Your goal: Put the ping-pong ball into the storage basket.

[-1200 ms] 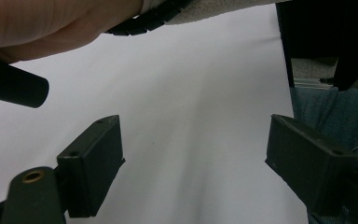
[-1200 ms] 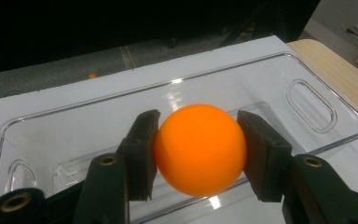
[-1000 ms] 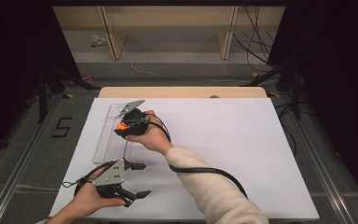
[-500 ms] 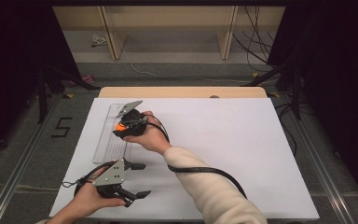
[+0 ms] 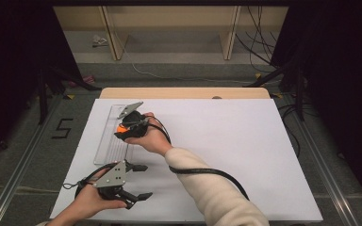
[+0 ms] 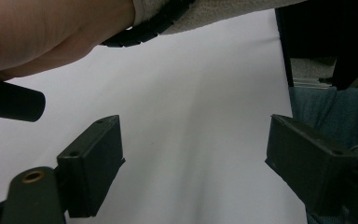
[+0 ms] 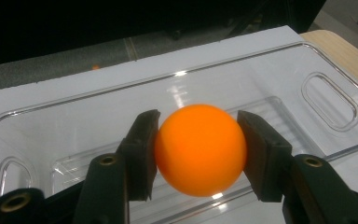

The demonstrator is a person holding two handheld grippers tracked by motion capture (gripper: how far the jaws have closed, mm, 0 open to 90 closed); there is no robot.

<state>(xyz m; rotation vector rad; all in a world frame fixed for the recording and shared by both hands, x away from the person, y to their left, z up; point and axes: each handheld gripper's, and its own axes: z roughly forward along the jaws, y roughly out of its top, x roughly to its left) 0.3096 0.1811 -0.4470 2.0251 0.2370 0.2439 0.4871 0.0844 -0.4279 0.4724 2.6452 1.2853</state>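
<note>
Right tongs [image 7: 196, 154] clamped on the orange ball [image 7: 200, 149], hovering over the clear tray [image 7: 328, 100]. I lower straight down into the tray below before letting go, so the ball can't bounce out. Left tongs [image 6: 191, 172] wide open, holding nothing, idle above the table [image 6: 191, 116].

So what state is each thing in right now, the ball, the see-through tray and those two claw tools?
Orange ball: clamped between the right gripper's fingers, held above the tray.
Clear tray: upright on the white table, nothing inside it.
Right gripper: shut on the ball.
Left gripper: fingers wide apart, nothing between them, over the white table.
</note>
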